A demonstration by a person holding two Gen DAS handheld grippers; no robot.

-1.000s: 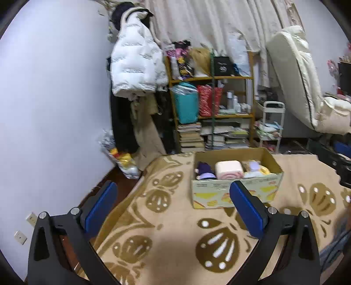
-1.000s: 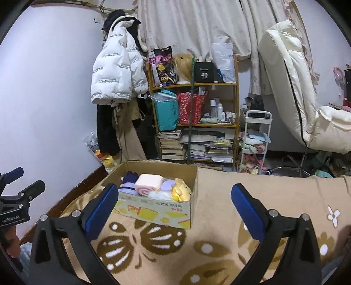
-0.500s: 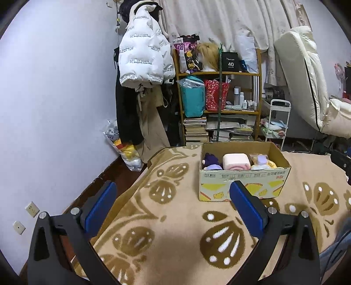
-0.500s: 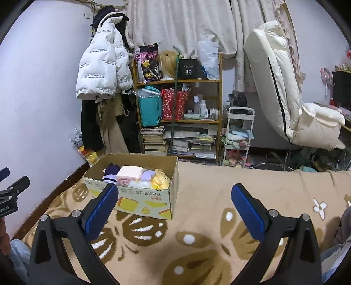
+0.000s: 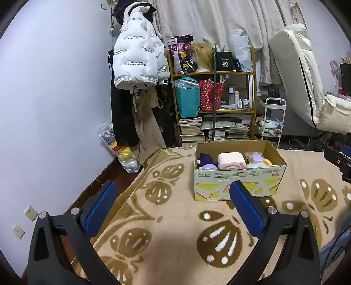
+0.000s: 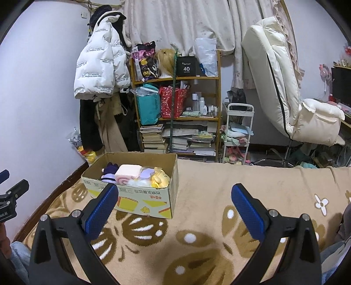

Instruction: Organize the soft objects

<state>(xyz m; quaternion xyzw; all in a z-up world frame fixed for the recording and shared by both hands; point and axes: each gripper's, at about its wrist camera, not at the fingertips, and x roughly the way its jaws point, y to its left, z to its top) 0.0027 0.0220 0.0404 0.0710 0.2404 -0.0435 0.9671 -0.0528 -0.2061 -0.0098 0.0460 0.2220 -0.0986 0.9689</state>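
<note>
Where the fuzzy tan blanket with big brown leaf shapes is spread out, a cardboard box with yellow patches on its side is set down flat. Soft toys are packed inside it — a dark purple plush at one end, a pink and cream roll-shaped cushion in the middle, a pale purple soft thing next to it, and a yellow plush at the other end, seen best in the right wrist view. Behind the box, a wooden shelf is filled with stacked books, a teal bag and a red bag. A puffy white jacket is hung on the pale wall beside it. Light curtains are hung across the back, and a padded cream chair is leaned against the wall on the other side. The left gripper is held wide open over the blanket — nothing is held between its bumpy blue pads, and nothing is touched by them. The right gripper is spread just as wide, and nothing is held there either. The box is seen just past the fingers in both views, apart from them.
</note>
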